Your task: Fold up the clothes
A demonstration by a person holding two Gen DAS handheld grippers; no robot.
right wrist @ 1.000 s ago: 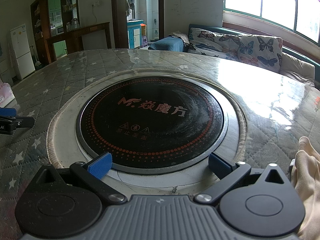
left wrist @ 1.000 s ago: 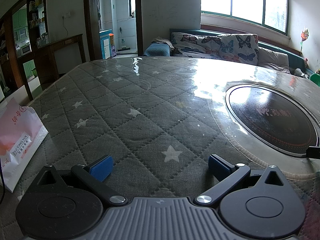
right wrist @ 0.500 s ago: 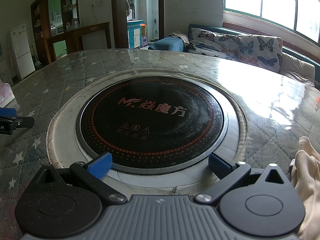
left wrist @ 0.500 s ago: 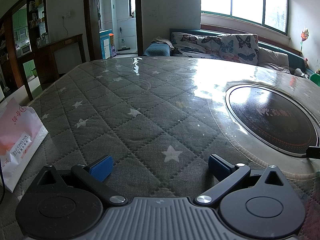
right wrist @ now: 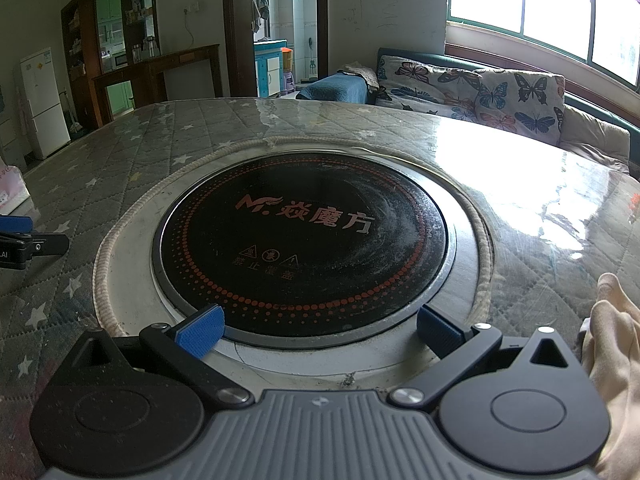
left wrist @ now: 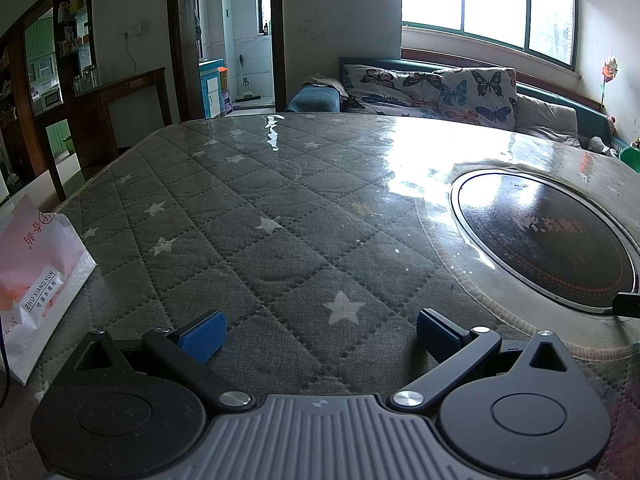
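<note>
A cream-coloured garment (right wrist: 614, 360) lies at the right edge of the right wrist view, just right of my right gripper (right wrist: 320, 330); only part of it shows. That gripper is open and empty, low over the near rim of the round black cooktop (right wrist: 304, 240). My left gripper (left wrist: 320, 330) is also open and empty, low over the grey quilted star-pattern table cover (left wrist: 248, 232). One blue finger of the left gripper (right wrist: 16, 224) shows at the left edge of the right wrist view. A dark tip of the right gripper (left wrist: 628, 305) shows at the right edge of the left wrist view.
A pink and white paper bag (left wrist: 32, 280) stands at the table's left edge. A glossy clear sheet covers the quilted table. Behind the table are a butterfly-print sofa (left wrist: 432, 88), a doorway and dark wooden shelving (right wrist: 120, 60).
</note>
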